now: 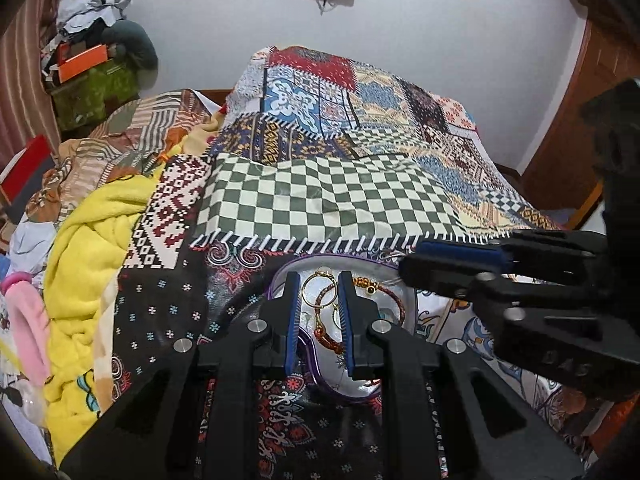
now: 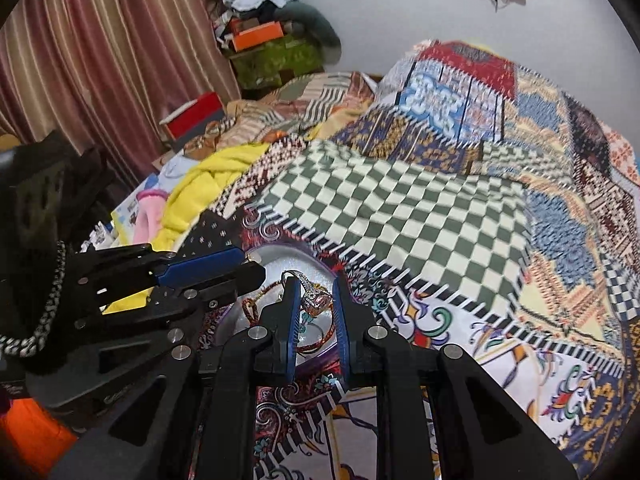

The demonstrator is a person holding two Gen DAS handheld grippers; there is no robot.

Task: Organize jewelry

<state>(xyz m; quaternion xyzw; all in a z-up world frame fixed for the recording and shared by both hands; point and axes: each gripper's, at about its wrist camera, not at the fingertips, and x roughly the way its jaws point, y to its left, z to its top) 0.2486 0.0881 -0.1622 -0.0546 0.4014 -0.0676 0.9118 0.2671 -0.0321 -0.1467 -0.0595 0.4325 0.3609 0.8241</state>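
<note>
Both grippers, left (image 1: 319, 312) and right (image 2: 316, 308), are hovering half-open and empty over the tray (image 1: 394, 280), the right approaching from 3 o'clock, seemingly picking among tangled bangles (image 1: 316, 290).

- A home bedroom — a bed (image 1: 360, 152) under a patchwork cover fills the middle.
- A yellow blanket (image 1: 92, 248) lies crumpled at its left edge.
- Striped curtains (image 2: 100, 60) hang beside heaped clothes and boxes (image 2: 264, 16) against the white wall (image 1: 440, 32).
</note>
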